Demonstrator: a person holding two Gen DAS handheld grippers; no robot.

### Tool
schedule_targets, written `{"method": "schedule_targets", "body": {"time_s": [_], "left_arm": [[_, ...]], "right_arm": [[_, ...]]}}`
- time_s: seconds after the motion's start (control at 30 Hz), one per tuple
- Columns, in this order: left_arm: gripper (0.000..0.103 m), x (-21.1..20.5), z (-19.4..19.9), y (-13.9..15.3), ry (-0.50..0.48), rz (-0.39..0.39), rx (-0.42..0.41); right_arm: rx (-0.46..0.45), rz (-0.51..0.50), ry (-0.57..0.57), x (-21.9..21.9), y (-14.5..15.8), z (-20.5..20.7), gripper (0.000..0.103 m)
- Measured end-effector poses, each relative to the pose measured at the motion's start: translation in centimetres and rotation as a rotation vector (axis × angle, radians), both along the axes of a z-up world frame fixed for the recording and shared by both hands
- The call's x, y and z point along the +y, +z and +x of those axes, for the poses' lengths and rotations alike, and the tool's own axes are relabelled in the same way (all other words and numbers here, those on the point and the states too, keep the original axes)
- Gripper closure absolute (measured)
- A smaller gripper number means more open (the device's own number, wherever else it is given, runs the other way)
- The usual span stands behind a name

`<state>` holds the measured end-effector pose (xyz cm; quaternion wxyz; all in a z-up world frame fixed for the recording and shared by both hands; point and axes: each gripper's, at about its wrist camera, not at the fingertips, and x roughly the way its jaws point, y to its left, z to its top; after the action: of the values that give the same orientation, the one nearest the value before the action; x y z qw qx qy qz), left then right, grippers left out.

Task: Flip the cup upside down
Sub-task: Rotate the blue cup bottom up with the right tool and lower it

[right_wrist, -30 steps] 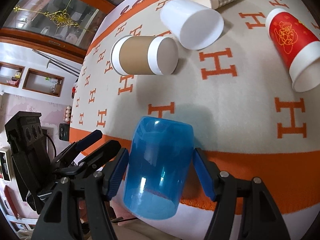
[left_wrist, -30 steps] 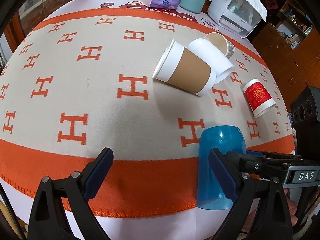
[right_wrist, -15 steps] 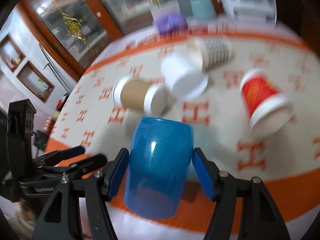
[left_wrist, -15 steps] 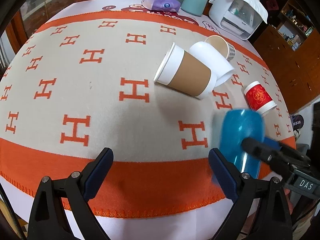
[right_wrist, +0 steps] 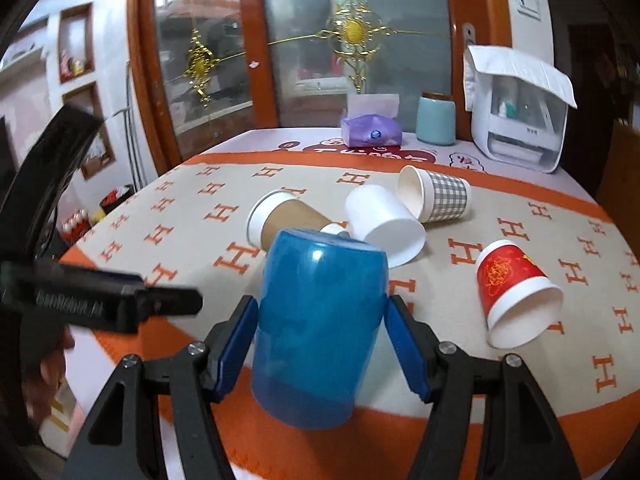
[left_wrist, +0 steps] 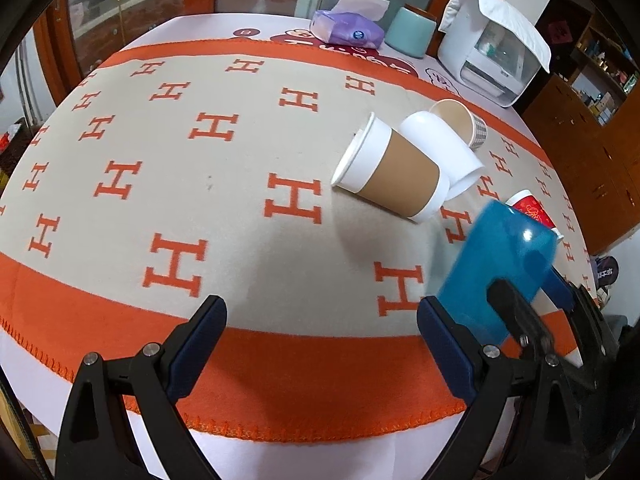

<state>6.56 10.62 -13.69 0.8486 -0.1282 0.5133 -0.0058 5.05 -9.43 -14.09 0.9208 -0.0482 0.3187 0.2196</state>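
In the left wrist view, the left gripper (left_wrist: pixel 320 338) spreads wide at the bottom of the frame with nothing between its pads, and the blue cup (left_wrist: pixel 496 264) hangs tilted at lower right, above the surface (left_wrist: pixel 240 208). In the right wrist view, the right gripper (right_wrist: pixel 322 344) clamps the blue cup (right_wrist: pixel 320 320) at lower centre (closed end toward the top of the frame), with the red cup (right_wrist: pixel 516 292) lying at right.
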Motion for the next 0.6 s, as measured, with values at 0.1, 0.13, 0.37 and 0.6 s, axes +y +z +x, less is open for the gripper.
{"method": "schedule_targets", "body": {"time_s": [0.1,0.13,0.37,0.6], "left_arm": [[0.008,0.0,-0.3,0.0,0.0,-0.007,-0.004],[0.008,0.0,-0.4,0.0,-0.001,-0.007,-0.006],[0.008,-0.9,-1.3,0.2,-0.029,0.001,-0.012],[0.006,-1.1,-2.2,0.8,-0.027,0.026,-0.024]], "right_arm": [[-0.006,-0.014,0.013,-0.3,-0.1,-1.2,0.038],[-0.009,-0.022,0.018,-0.4,-0.2,-1.6,0.038],[-0.031,-0.054,0.036,0.0,-0.6,-2.9,0.038],[0.011,-0.021,0.065,-0.2,-0.8,-3.2,0.038]]}}
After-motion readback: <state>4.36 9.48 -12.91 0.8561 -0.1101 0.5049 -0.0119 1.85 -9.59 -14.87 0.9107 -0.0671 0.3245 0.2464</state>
